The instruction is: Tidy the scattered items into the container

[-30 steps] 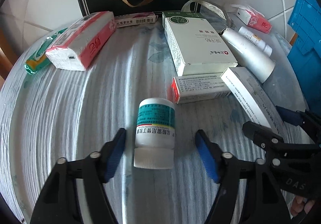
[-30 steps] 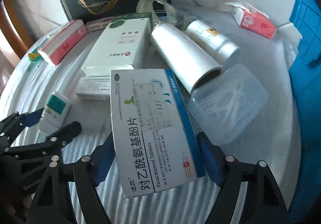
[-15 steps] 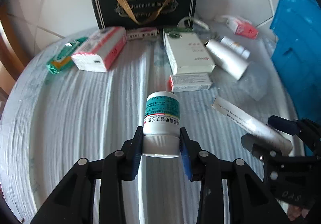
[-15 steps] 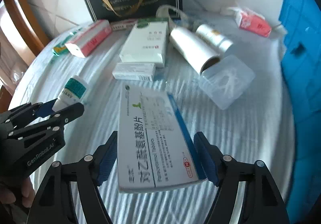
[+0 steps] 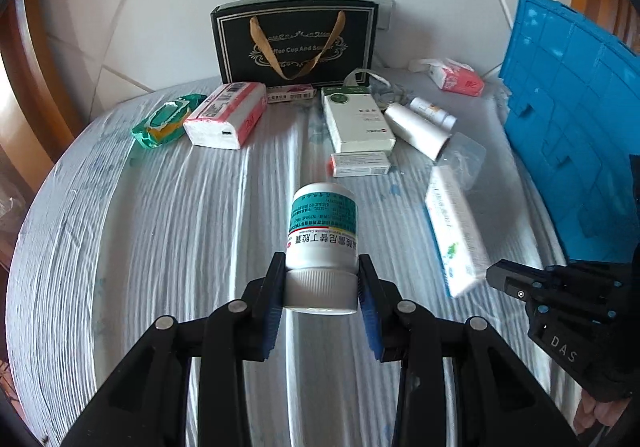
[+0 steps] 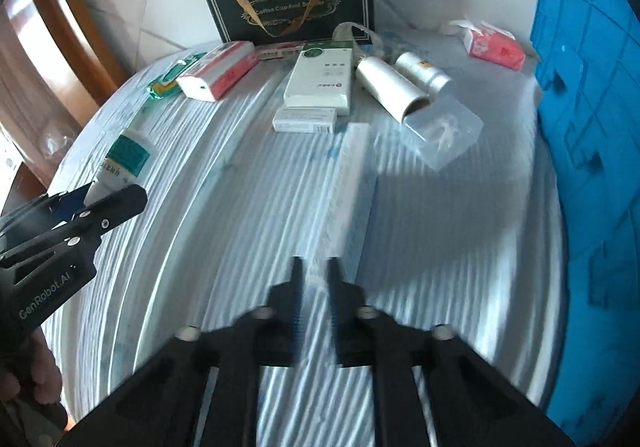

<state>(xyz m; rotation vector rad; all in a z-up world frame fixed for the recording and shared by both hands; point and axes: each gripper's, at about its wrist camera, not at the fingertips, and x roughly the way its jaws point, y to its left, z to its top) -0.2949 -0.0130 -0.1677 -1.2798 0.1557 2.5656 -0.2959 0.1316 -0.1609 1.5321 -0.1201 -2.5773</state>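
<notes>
My left gripper (image 5: 322, 287) is shut on the cap end of a white pill bottle (image 5: 322, 235) with a teal label and holds it above the table; the bottle also shows in the right wrist view (image 6: 120, 167). My right gripper (image 6: 316, 275) is shut on a flat paracetamol box (image 6: 350, 191), seen edge-on and blurred; in the left wrist view the box (image 5: 454, 235) hangs tilted above the table. The blue crate (image 5: 572, 127) stands at the right (image 6: 592, 127).
On the white striped table (image 5: 160, 247) lie a large white box (image 5: 358, 123), a small box (image 5: 360, 163), a white tube (image 5: 416, 131), a clear plastic case (image 6: 442, 129), tissue packs (image 5: 226, 115) (image 5: 456, 77), a green wipes pack (image 5: 166, 125) and a black gift bag (image 5: 296, 41).
My left gripper closed on the pill bottle and lifted it. My right gripper closed on the paracetamol box, turned it edge-on and raised it; both cameras pulled back from the table.
</notes>
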